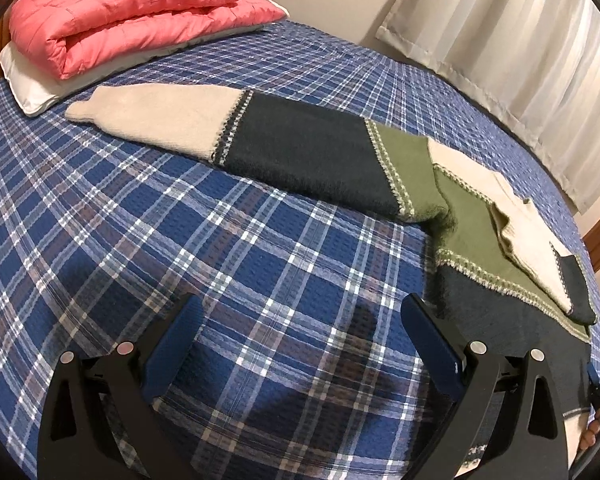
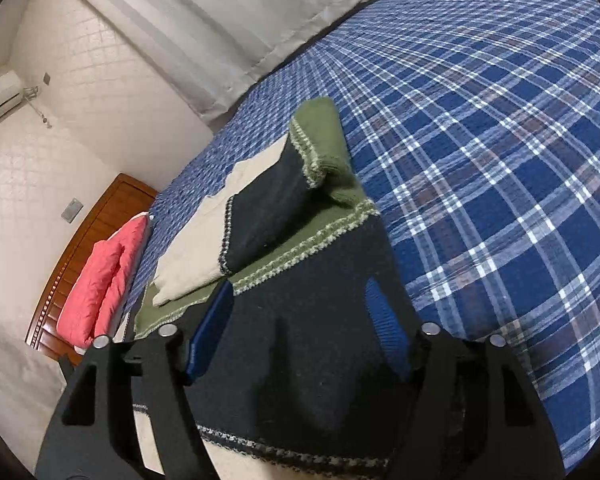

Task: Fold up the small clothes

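A knitted sweater (image 1: 312, 148) in cream, navy and green lies on the blue plaid bedspread (image 1: 204, 232). One sleeve stretches out to the left, its cream cuff (image 1: 100, 110) near the pillow. The other sleeve (image 1: 540, 248) is folded across the body at the right. My left gripper (image 1: 302, 320) is open and empty above bare bedspread, left of the sweater body. In the right wrist view my right gripper (image 2: 300, 300) is open over the navy body (image 2: 308, 344), with the folded sleeve (image 2: 260, 216) just beyond it.
A folded pink quilt (image 1: 136, 12) rests on a white pillow (image 1: 32, 88) by the wooden headboard (image 2: 84, 236). White curtains (image 1: 512, 40) hang along the far side of the bed. Plaid bedspread extends to the right of the sweater (image 2: 500, 160).
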`<control>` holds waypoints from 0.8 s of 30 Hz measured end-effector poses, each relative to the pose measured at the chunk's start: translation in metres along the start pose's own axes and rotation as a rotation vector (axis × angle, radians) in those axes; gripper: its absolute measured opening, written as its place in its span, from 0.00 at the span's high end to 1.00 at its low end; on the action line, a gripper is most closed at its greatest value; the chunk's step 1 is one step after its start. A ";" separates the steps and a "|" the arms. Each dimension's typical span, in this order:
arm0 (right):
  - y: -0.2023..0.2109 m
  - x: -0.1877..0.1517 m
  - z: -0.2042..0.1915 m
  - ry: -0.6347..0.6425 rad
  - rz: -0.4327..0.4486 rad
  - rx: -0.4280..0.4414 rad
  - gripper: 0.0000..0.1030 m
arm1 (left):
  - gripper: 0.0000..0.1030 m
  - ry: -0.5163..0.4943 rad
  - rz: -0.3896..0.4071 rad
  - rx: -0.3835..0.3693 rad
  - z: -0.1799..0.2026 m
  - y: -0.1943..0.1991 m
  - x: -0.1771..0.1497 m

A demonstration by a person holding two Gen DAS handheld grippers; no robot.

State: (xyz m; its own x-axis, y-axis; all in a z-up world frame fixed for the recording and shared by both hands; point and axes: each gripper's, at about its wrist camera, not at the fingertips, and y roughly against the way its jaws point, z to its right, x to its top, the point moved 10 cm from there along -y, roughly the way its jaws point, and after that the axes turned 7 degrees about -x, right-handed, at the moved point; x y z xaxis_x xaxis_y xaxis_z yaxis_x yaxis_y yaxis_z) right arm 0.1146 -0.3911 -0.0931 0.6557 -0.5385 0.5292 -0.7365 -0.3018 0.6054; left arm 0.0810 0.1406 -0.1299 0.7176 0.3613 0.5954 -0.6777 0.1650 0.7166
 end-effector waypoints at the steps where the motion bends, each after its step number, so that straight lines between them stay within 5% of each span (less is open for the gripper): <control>1: 0.000 -0.001 -0.001 0.007 0.000 0.006 0.29 | 0.05 -0.001 0.001 -0.001 0.001 0.002 0.001; 5: 0.000 -0.002 -0.005 0.025 0.004 0.013 0.25 | 0.05 0.010 0.022 0.002 0.010 0.015 0.006; 12: -0.002 0.000 -0.008 0.030 0.011 0.025 0.23 | 0.05 -0.078 0.045 -0.176 0.086 0.034 0.013; 17: -0.001 0.000 -0.007 0.023 0.016 0.038 0.23 | 0.05 -0.084 -0.021 -0.304 0.138 0.015 0.009; 24: 0.002 -0.002 -0.006 0.011 0.025 0.058 0.23 | 0.05 -0.035 -0.101 -0.347 0.166 -0.030 0.008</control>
State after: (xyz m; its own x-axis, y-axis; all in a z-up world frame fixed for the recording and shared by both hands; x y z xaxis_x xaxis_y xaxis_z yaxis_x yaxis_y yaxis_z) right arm 0.1131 -0.3861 -0.0895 0.6386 -0.5381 0.5501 -0.7607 -0.3334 0.5570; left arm 0.1332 -0.0138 -0.0863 0.7845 0.2970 0.5444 -0.6133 0.5017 0.6101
